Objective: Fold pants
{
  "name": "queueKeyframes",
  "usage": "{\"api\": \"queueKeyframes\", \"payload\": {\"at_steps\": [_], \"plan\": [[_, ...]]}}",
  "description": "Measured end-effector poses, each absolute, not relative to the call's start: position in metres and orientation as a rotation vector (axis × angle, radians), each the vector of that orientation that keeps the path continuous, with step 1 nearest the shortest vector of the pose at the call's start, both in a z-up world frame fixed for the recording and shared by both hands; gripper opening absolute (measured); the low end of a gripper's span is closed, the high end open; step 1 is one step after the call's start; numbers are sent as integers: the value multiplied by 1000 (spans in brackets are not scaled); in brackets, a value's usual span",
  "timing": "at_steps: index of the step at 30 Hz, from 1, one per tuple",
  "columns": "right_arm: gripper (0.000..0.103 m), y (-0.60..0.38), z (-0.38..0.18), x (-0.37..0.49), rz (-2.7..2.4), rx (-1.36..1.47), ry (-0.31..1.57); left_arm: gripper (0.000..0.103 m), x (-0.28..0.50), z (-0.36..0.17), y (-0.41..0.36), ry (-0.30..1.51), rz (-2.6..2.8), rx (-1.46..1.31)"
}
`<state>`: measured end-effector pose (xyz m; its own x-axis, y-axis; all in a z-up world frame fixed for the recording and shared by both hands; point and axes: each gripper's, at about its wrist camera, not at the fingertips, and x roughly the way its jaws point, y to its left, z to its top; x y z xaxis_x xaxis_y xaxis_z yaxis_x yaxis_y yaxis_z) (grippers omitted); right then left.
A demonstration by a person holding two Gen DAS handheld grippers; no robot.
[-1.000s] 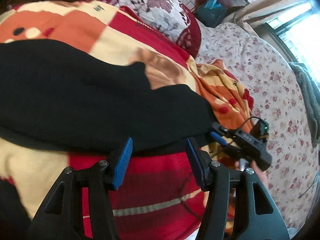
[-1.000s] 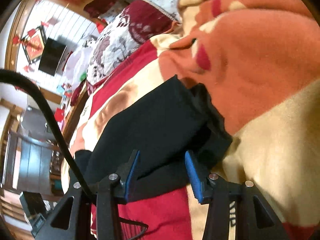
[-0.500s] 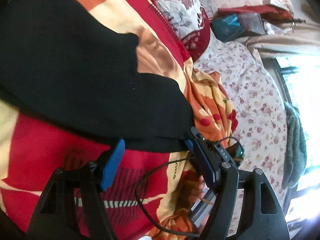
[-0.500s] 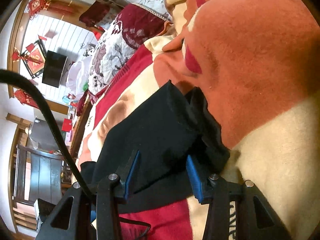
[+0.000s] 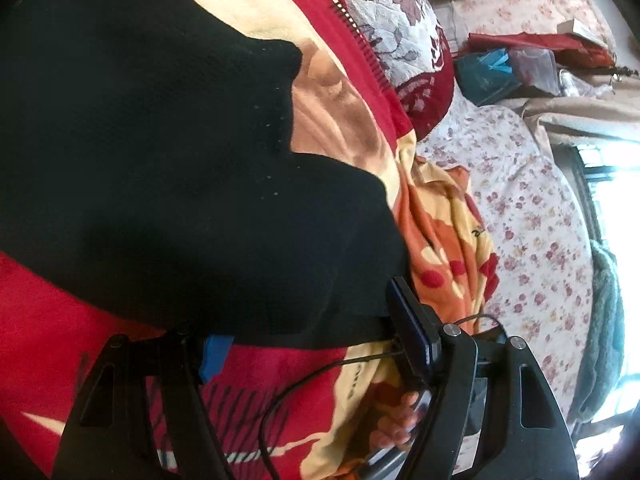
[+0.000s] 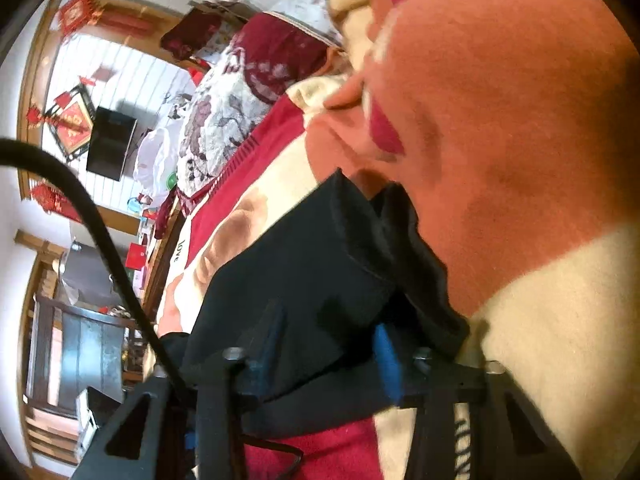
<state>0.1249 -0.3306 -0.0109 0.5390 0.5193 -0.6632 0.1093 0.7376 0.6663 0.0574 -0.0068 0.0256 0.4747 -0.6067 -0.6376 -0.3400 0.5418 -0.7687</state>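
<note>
Bedding blanket (image 5: 328, 92) carries black pants (image 5: 160, 184); left hand-held gripper (image 5: 316, 344) spread, right hand-held gripper (image 6: 328, 344), blurred, apparently closing on them.

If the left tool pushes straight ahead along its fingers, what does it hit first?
Most likely the black pants: their near edge already lies between the left tool and its wide-open fingers, over the red blanket. Depth is hard to judge.
</note>
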Motion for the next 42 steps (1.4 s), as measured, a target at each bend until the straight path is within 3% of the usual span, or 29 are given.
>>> {"api": "queueKeyframes", "payload": {"at_steps": [2,5,7,11,16,21,31,34,38,42], "plan": [[8,-331,-4,123,261,688,965,52,59,27,-9,1107,-224,-1034],[6,-332,15,113,244,607,907,29,58,36,-15,1104,-265,-949],[5,-334,28,106,237,557,889,25,54,43,-20,1095,-293,-909],[5,-334,35,95,196,468,922,25,45,48,-31,1091,-312,-820],[5,-331,3,96,149,448,1076,25,34,18,-41,1189,-284,-777],[5,-323,26,89,97,298,1019,25,26,20,-56,1181,-317,-699],[5,-332,4,91,57,329,1121,25,10,64,-39,1088,-364,-602],[13,-332,12,87,71,341,1124,26,1,81,-21,1044,-348,-557],[40,-322,46,70,111,286,1049,52,-2,92,8,1013,-306,-558],[42,-291,78,68,262,236,985,54,-9,88,39,1018,-248,-617]]}}
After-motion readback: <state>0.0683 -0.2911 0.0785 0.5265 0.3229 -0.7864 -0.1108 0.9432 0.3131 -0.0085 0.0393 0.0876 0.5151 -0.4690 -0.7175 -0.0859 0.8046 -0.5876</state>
